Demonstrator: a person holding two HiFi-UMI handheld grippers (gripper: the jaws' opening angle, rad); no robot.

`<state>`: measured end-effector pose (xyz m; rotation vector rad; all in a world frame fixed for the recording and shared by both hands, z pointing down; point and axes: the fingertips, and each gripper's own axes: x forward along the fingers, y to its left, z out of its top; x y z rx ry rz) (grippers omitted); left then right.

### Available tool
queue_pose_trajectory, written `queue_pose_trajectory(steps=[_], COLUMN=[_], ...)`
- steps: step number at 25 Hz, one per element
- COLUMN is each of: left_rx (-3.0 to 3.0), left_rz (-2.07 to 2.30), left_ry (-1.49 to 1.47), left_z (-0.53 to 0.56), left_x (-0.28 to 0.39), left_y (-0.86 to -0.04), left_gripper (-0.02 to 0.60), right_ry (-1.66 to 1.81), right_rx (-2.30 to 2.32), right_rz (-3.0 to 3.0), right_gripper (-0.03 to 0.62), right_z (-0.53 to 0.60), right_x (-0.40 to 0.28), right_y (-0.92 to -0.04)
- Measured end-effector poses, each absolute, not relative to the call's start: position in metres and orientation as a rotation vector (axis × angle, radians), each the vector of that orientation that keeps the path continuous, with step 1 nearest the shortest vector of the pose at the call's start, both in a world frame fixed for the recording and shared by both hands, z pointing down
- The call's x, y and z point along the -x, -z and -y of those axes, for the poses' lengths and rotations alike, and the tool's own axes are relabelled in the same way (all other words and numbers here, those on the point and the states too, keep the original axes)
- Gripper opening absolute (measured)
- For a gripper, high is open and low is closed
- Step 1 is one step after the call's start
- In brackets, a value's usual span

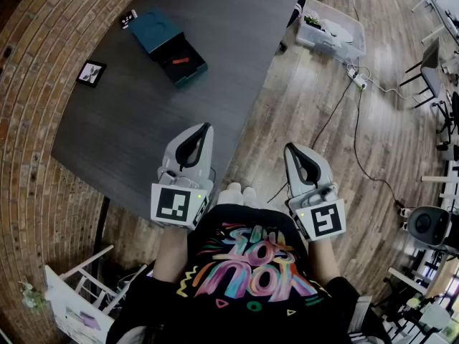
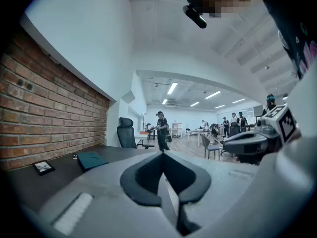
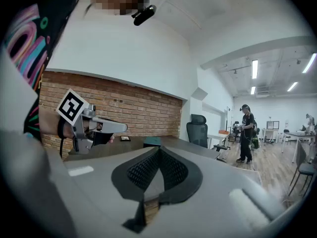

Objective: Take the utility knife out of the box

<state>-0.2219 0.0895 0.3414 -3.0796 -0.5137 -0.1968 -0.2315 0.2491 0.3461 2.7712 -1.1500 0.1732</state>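
Note:
An open teal box lies at the far end of the dark table, with its lid beside it. Inside the box rests an orange-red utility knife. My left gripper hovers over the table's near edge, well short of the box, jaws shut and empty. To its right, off the table over the wooden floor, my right gripper is also shut on nothing. The left gripper view shows the shut left gripper and the box far off at the left. The right gripper view shows the shut right gripper.
A small framed picture and a black card lie on the table. A brick wall runs along the left. On the floor stand a clear plastic bin and a power strip with cables. People stand far back.

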Motion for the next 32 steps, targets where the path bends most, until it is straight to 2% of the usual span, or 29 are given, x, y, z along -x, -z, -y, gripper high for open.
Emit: queue_pose_trajectory(steps=[20,32], left_rx=[3.030,3.070], left_rz=[0.527,0.406], left_ry=[0.196,0.259], left_z=[-0.094,-0.074], left_x=[0.212,0.142], left_y=[-0.344,-0.366], left_gripper=[0.002,0.002], right_ry=[-0.161,-0.198], right_rx=[-2.870,-2.794], right_rz=[1.065,1.236], right_gripper=[-0.002,-0.002], right_z=[-0.273,-0.241], right_x=[0.218,0.125], right_y=[-0.360,-0.377])
